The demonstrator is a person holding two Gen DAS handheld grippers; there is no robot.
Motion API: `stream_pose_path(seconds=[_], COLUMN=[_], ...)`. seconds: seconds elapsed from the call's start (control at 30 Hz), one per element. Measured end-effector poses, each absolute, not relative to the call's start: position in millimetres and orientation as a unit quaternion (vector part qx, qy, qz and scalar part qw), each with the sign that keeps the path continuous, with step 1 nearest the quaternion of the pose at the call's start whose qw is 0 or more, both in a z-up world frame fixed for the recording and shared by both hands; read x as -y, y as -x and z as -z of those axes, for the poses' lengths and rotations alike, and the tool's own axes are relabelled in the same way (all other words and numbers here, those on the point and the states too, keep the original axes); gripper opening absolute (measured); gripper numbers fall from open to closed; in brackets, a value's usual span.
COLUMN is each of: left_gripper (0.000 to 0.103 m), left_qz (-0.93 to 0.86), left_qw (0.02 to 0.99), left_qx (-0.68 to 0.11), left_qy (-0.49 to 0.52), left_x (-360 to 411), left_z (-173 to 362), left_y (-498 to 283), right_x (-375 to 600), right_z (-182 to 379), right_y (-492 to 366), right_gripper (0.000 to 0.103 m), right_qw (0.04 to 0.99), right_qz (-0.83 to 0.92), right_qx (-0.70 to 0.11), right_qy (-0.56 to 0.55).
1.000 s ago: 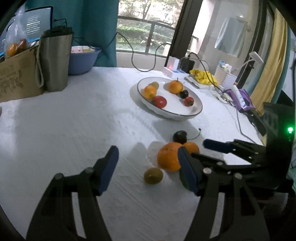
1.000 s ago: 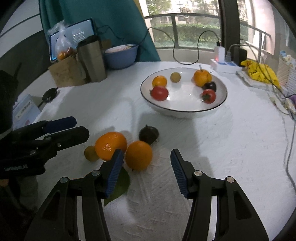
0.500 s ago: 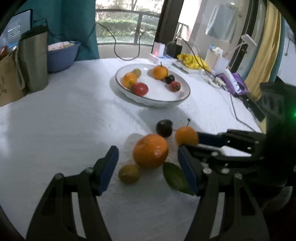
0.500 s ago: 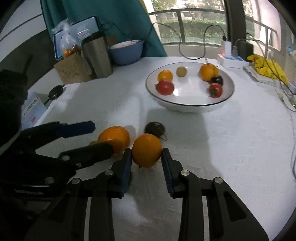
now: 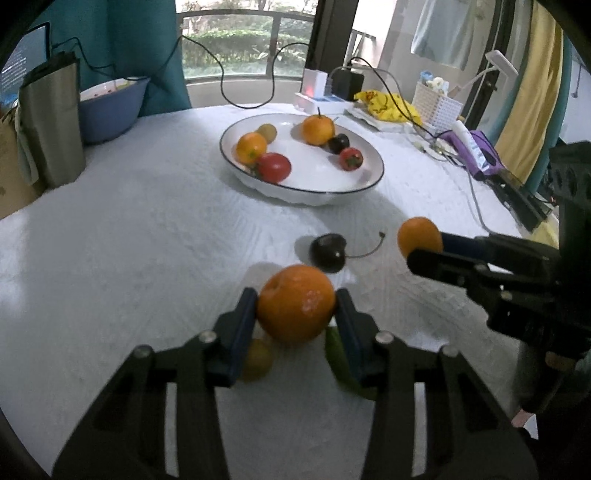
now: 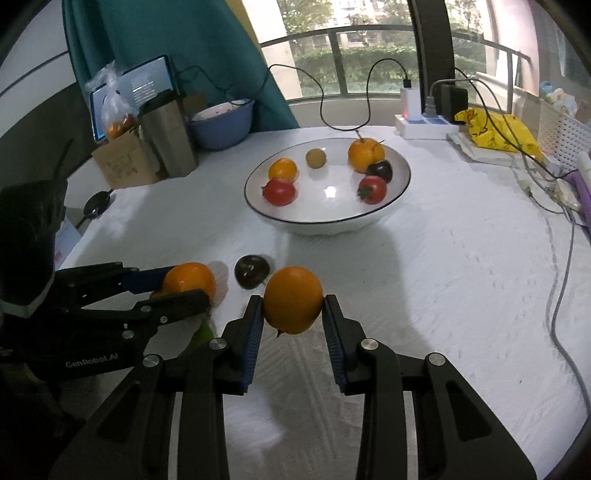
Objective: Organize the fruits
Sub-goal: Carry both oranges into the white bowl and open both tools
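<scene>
Left wrist view: round surface (image 5: 110, 258) under a white textured cloth, before a balcony window and teal curtain (image 5: 110, 44). Left gripper (image 5: 295, 314), jaws clamped on a large orange (image 5: 295, 302); right gripper (image 6: 293, 314), jaws clamped on a smaller orange (image 6: 293, 299). White bowl (image 6: 332, 221) holds six fruits; a dark cherry (image 5: 328, 253) lies nearby. Gripper body reads "GenRobot.AI".

Home living space, round clothed table (image 5: 110, 236), fruit bowl (image 6: 400, 184), teal curtain (image 6: 155, 44), balcony railing (image 6: 351, 33)
</scene>
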State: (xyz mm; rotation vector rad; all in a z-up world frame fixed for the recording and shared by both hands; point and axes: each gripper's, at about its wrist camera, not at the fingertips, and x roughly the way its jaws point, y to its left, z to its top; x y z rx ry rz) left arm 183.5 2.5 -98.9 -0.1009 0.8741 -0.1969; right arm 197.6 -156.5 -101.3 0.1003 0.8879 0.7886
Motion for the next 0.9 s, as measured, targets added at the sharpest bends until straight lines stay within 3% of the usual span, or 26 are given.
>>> stream_pose_path(seconds=[0.47, 0.9], left_gripper=[0.044, 0.044], left_qz=[0.107, 0.117], left_qw=[0.919, 0.922], left_qx=[-0.375, -0.366], left_qy=[0.05, 0.035], left_x=[-2, 7], left_z=[54, 46], left_y=[-201, -243], right_x=[164, 160], right_z=[85, 77], right_y=[-228, -265], right_gripper=[0.035, 0.035], right_qw=[0.841, 0.846], right_qz=[-0.363, -0.365], right_qx=[-0.397, -0.386], right_qy=[-0.049, -0.047])
